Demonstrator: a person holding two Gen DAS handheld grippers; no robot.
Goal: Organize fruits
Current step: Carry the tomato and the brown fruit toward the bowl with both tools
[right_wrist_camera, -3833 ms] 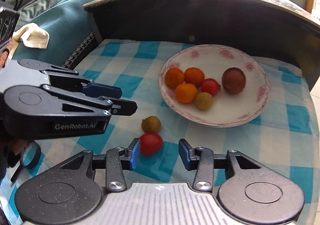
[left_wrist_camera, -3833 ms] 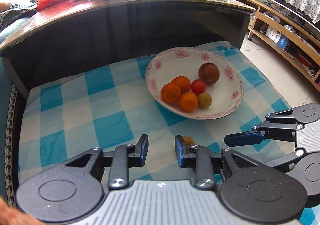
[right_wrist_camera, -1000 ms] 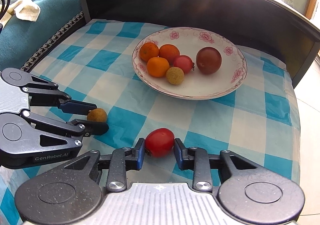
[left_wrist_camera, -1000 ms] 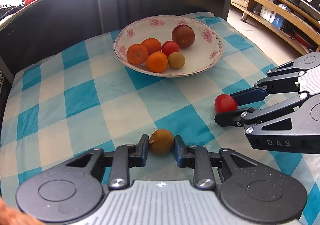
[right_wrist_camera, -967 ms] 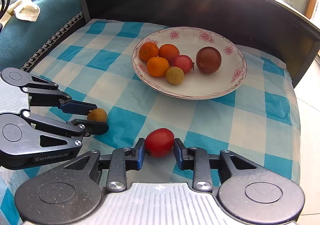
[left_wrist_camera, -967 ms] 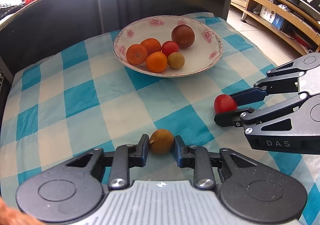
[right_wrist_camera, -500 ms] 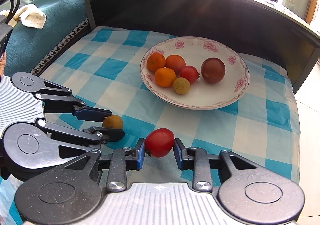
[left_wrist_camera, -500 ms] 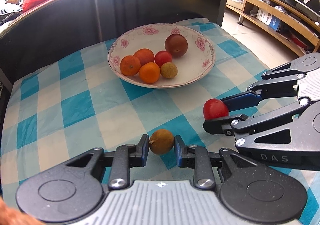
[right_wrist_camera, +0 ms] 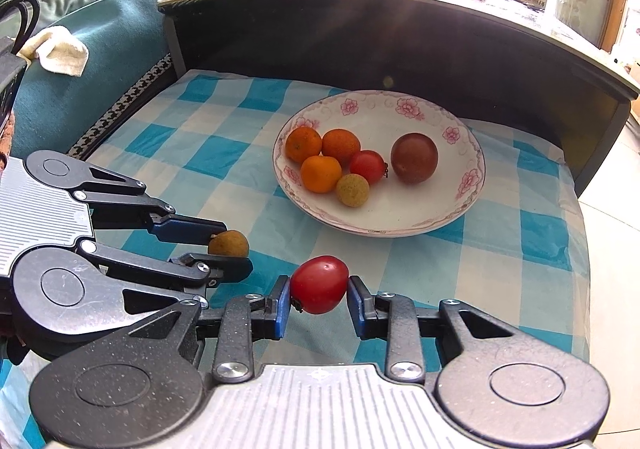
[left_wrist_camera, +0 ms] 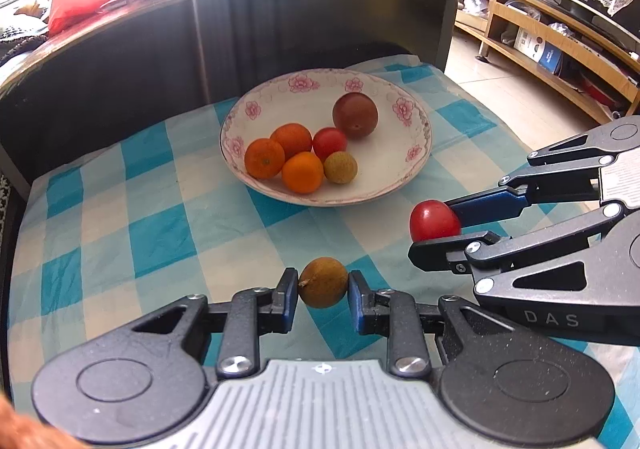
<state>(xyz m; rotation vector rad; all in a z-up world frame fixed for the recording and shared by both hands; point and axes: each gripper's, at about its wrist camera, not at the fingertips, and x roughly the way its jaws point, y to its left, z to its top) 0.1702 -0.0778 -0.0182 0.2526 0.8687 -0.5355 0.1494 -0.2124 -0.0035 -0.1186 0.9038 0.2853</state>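
Now blue-checked cloth covering low surface, bowl sitting mid-frame; left gripper clamping brown fruit, right gripper clamping tomato, both lifted since earlier.

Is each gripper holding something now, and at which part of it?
The left gripper pinches the brown longan by its two sides. The right gripper pinches the red tomato likewise, across its middle.

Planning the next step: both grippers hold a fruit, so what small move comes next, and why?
Probably carry both forward over the plate. The left gripper clamps a brown fruit and the right gripper a red tomato, both short of the plate's near rim.
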